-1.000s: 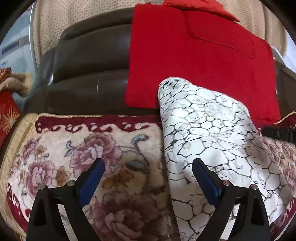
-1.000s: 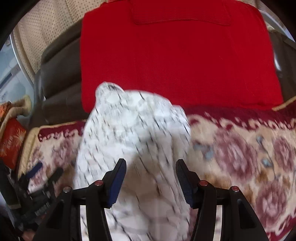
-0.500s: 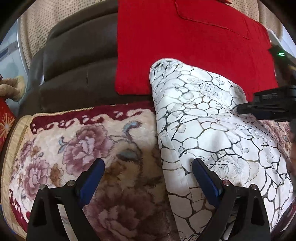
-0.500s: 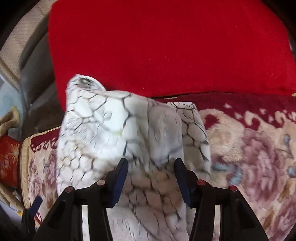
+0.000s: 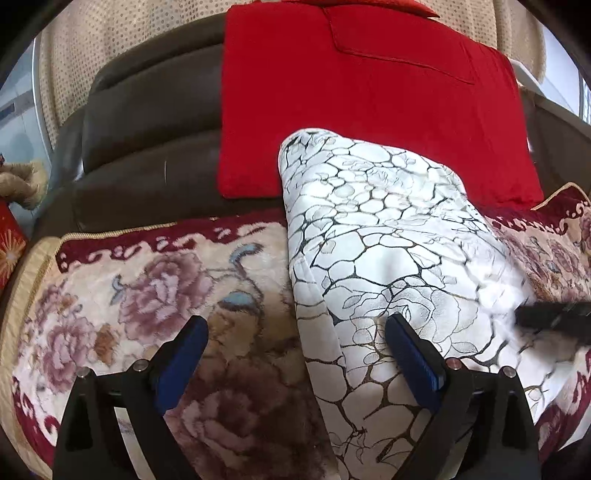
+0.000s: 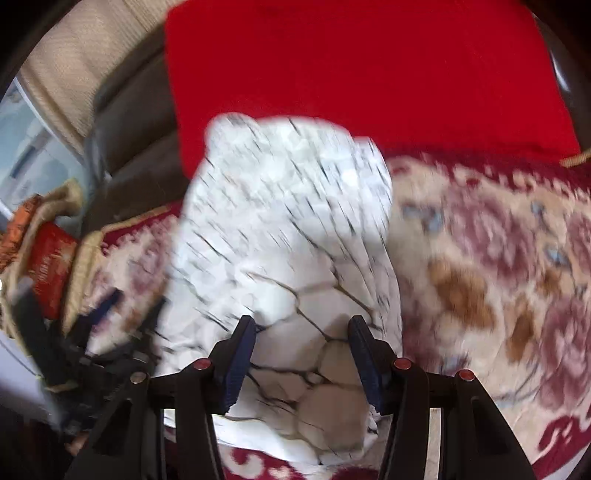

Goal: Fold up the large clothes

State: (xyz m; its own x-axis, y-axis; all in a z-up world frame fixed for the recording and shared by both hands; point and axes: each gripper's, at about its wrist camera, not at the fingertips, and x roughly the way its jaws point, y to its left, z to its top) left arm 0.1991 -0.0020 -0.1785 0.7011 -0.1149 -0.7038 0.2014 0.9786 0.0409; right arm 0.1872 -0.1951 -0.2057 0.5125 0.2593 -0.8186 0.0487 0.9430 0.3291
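The white garment (image 5: 388, 236) with its black crackle print lies in a long folded strip down the middle of both wrist views, near end under my tongs, far end propped against the red cushion (image 5: 362, 99) in the upper half of the frame. I judge it light, soft and a little slick: it bulges and creases where it lies and carries a faint sheen. Its left edge in the left view is a rounded doubled fold, thick enough to pinch; that edge or a near corner looks the safest hold, since a single layer would likely slide off.

My left tongs (image 5: 295, 354) stand wide open above the strip's left edge, one pad over the blanket, the other over the cloth, gripping nothing; they have opened slightly. My right tongs (image 6: 301, 349) stand half open with cloth bunched between the pads. The view is blurred, so I cannot tell whether the pads press it.

Underneath is a plush floral blanket (image 5: 140, 306), cream and maroon, spread over the seat of a dark brown sofa (image 5: 147, 122). The pile looks grippy, so I expect the cloth to drag there. Behind the sofa hangs a beige dotted curtain (image 5: 122, 33), and at the left edge sits a red box (image 6: 50, 254).
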